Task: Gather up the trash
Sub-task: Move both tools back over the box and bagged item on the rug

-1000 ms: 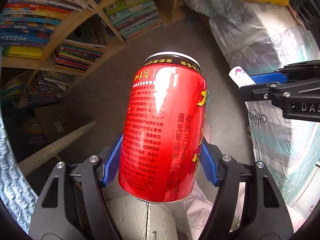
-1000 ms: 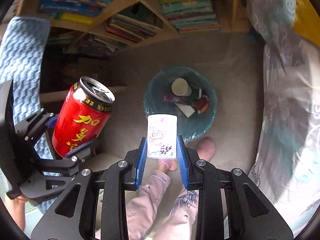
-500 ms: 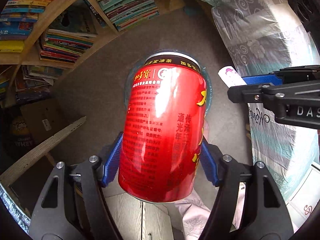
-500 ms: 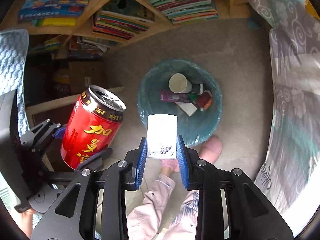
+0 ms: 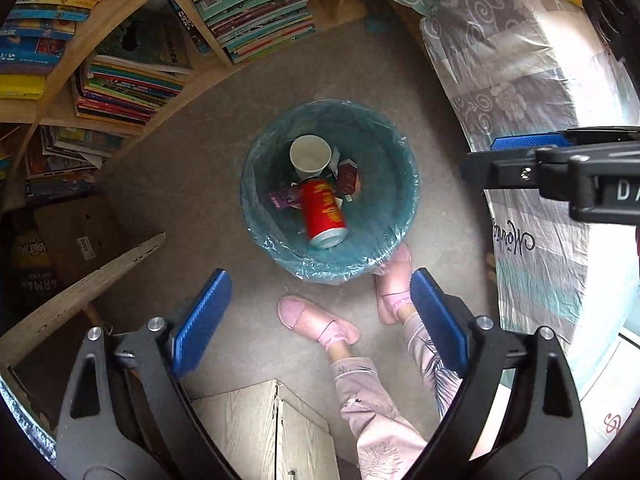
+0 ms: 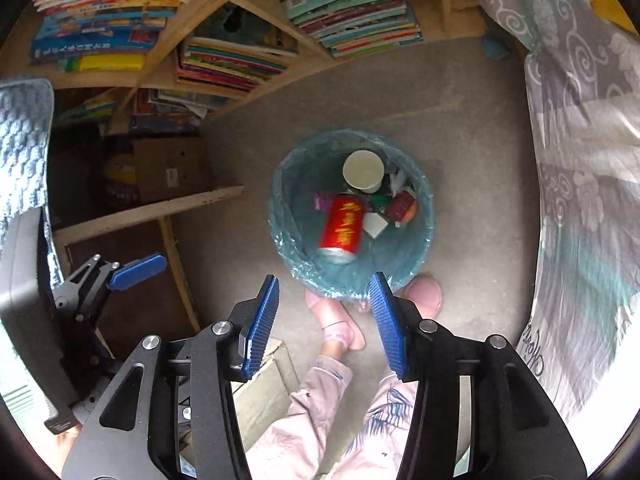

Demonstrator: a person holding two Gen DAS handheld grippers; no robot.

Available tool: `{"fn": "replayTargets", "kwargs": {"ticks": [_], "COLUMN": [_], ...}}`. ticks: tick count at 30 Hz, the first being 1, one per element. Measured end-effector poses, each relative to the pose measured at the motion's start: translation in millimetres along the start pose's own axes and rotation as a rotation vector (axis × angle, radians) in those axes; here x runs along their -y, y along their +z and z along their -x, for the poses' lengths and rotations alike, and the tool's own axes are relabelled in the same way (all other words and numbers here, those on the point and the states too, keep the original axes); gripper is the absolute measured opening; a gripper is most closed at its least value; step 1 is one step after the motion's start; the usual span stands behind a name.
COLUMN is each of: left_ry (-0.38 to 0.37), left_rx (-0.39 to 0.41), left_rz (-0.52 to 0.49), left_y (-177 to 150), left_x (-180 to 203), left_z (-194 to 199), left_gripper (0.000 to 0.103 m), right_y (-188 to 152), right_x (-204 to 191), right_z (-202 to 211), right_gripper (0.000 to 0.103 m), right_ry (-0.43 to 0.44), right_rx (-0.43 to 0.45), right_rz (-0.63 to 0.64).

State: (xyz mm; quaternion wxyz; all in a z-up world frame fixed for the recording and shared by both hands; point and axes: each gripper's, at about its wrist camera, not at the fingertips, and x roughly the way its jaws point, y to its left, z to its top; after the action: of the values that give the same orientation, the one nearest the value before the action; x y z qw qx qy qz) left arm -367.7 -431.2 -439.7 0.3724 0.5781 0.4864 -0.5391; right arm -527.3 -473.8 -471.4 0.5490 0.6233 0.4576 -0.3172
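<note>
Can (image 5: 323, 213) lies in bin (image 5: 404, 152) with cup (image 5: 310, 156); left gripper (image 5: 320, 312) and right gripper (image 6: 324, 320) just opened, both released and empty; drop done, no other trash seen

Red can (image 5: 322, 213) with yellow lettering: lying on its side inside the bin, silver end toward the near rim, resting on the other litter. White paper cup (image 5: 310, 156): at the far side, mouth up. Purple wrapper (image 5: 282, 200) to the left of the can, dark red carton (image 5: 349, 178) to its right. Round bin (image 5: 402, 152), lined with a thin blue-green bag, standing on the grey floor.
</note>
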Motion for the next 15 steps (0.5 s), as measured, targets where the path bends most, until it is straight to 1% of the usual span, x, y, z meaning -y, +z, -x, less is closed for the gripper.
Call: {"fn": "replayTargets", "kwargs": {"ticks": [1,9,11,15], "left_ry": [0.0,0.013,0.02,0.031], "left_rx": [0.002,0.029,0.041,0.061], "left_rz": [0.002,0.002,-0.003,-0.005], "left_y": [-0.9,-15.2,-19.9,-31.8], "left_x": [-0.3,2.2,4.3,8.2], "left_z": [1.2,20.9,29.5,51.5], "left_gripper": [0.088,0.088,0.088,0.09], "right_y": [-0.2,-16.0,-21.6,-34.8], "right_x": [0.6,2.3,1.6,-4.0], "right_z": [2.7,27.3,34.1,52.4], "right_gripper": [0.057,0.059,0.067,0.068], "right_ry": [-0.001,0.023,0.025,0.029], "right_rx": [0.005,0.024,0.03,0.035], "right_rz": [0.0,-0.016,-0.022,-0.02]}}
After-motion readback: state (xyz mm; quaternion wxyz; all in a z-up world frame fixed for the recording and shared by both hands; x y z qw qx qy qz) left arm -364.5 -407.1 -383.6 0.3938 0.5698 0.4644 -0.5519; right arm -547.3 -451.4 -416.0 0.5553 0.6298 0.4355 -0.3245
